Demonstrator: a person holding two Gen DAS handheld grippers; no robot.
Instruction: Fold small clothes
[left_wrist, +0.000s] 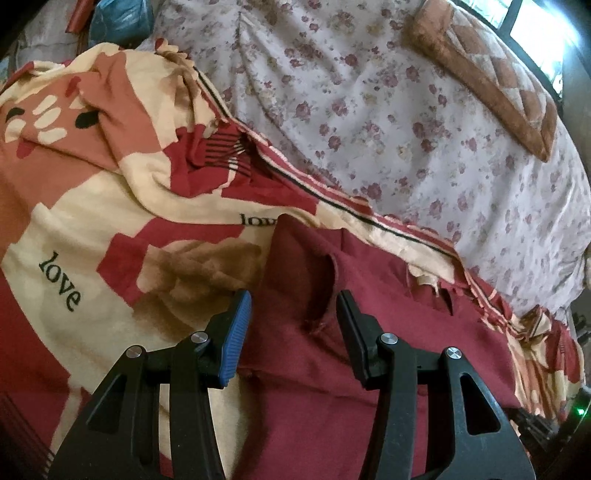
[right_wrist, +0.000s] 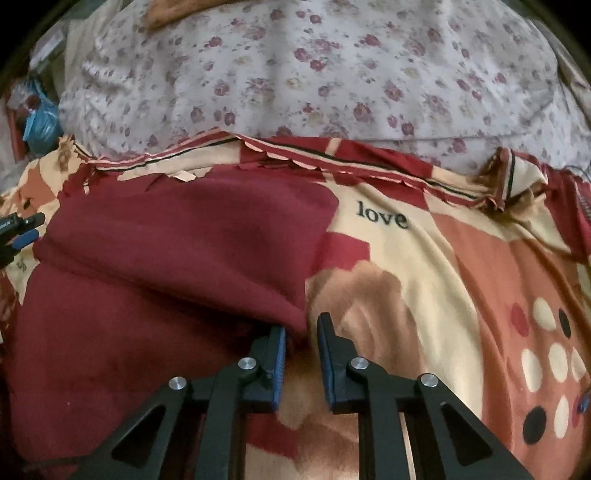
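Lying flat on a patterned blanket (right_wrist: 424, 266) printed with "love", the dark red garment (right_wrist: 147, 258) has one layer folded over itself. The left gripper (left_wrist: 291, 332) hovers above the garment, jaws apart, nothing between them. The right gripper (right_wrist: 301, 354) sits at the folded layer's corner, jaws narrowly apart; whether the pads pinch the fabric cannot be told
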